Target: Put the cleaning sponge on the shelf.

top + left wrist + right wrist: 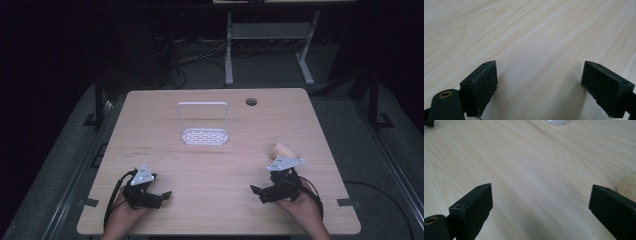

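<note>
The right gripper [261, 194] is held low over the table [210, 165] with its jaws spread wide and nothing between them; the left gripper [164, 196] is likewise released, over bare wood. One tan, rough-textured bread-like piece [283, 149] is seen just beyond the right gripper at about twelve o'clock, partly covered by that gripper's grey plate; in the right gripper view it [627, 185] is cut off by the frame edge. One white slotted rack [204, 125] stands upright well apart, toward eleven o'clock. Two grippers are counted. The tan piece's exact kind is hard to make out.
</note>
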Demonstrator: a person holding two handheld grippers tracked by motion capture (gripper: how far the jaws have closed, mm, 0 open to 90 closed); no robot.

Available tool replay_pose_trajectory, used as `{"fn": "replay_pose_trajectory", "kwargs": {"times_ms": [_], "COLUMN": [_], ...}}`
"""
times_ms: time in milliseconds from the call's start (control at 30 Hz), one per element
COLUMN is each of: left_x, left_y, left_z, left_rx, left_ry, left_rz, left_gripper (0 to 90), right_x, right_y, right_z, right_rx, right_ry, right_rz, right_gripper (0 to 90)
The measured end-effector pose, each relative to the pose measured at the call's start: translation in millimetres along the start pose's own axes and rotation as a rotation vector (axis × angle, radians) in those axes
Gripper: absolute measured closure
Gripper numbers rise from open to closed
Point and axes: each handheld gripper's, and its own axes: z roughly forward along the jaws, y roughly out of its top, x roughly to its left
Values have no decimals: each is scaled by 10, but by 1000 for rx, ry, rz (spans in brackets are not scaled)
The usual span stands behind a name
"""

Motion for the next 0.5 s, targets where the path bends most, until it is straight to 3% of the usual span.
{"fn": "replay_pose_trajectory", "kwargs": {"times_ms": [500], "left_x": [0], "left_y": [0], "left_z": [0], "left_rx": [0], "left_ry": [0], "left_rz": [0], "left_gripper": [127], "right_x": [-171], "right_y": [-4], "right_z": [-81], "right_rx": [-14], "right_ry": [-20], "right_rz": [30], "right_gripper": [50]}}
